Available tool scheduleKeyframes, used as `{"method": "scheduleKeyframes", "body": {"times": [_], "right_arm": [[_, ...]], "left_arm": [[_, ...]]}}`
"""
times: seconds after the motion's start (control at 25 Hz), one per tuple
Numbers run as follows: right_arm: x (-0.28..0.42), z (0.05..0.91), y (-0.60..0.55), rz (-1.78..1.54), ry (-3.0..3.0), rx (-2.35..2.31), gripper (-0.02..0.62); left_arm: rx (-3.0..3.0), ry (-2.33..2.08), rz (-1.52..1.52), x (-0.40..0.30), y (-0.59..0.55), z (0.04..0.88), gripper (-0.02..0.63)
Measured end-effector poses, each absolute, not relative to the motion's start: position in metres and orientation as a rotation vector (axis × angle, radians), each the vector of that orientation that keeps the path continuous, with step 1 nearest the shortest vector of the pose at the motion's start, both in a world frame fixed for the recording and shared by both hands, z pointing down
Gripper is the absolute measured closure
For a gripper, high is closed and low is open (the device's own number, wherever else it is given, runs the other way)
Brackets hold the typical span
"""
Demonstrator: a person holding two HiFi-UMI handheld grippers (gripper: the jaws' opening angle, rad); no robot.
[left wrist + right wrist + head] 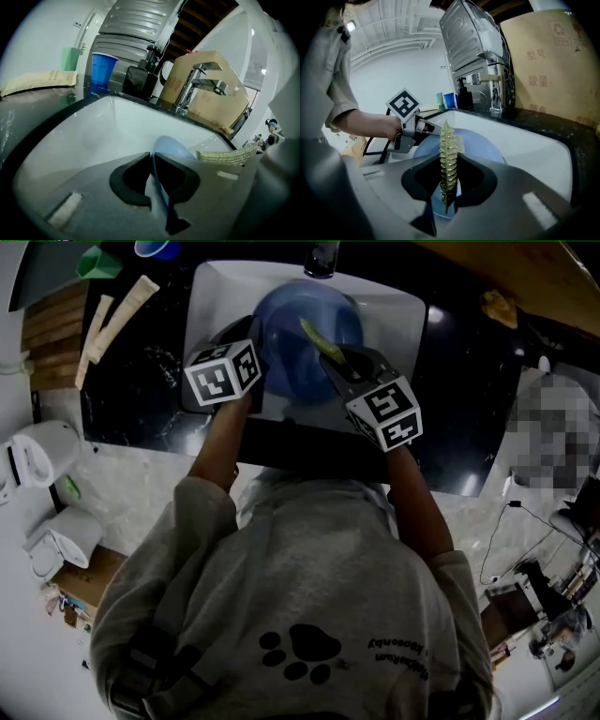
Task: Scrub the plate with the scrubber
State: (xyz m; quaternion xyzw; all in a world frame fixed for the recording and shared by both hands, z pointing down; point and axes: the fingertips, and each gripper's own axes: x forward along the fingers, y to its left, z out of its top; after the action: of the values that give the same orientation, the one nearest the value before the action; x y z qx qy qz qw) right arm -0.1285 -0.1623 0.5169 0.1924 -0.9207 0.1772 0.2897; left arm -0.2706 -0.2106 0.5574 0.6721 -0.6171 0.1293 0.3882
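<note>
In the head view a blue plate hangs over the white sink. My left gripper is shut on the plate's left rim; in the left gripper view the thin blue rim runs edge-on between the pads of the left gripper. My right gripper is shut on a yellow-green mesh scrubber, which lies against the plate's face. The scrubber stands upright in the right gripper, with the plate behind it. The scrubber's end shows in the left gripper view.
A chrome faucet stands at the sink's far side, a cardboard box behind it. A blue cup, a green cup and paper packets sit on the black counter to the left. A white appliance stands near left.
</note>
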Motion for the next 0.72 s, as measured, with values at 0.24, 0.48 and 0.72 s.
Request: {"method": "scheduleKeyframes", "body": {"times": [0.24,0.48,0.72], "right_arm": [[-0.135,0.531,-0.157,0.523,-2.421,0.491,0.522],[-0.138,0.542,-0.157,0.526,-2.404,0.481,0.522],[-0.139,0.546,-0.154,0.536,-2.385,0.464,0.522]], "left_arm": [[1.694,-1.502,0.494,-0.277,-0.203,0.595,0.588],[1.676,-1.464,0.6,-0.283,-0.197,0.614,0.589],[1.664,-1.439,0.689,-0.286,-0.192,0.625,0.57]]}}
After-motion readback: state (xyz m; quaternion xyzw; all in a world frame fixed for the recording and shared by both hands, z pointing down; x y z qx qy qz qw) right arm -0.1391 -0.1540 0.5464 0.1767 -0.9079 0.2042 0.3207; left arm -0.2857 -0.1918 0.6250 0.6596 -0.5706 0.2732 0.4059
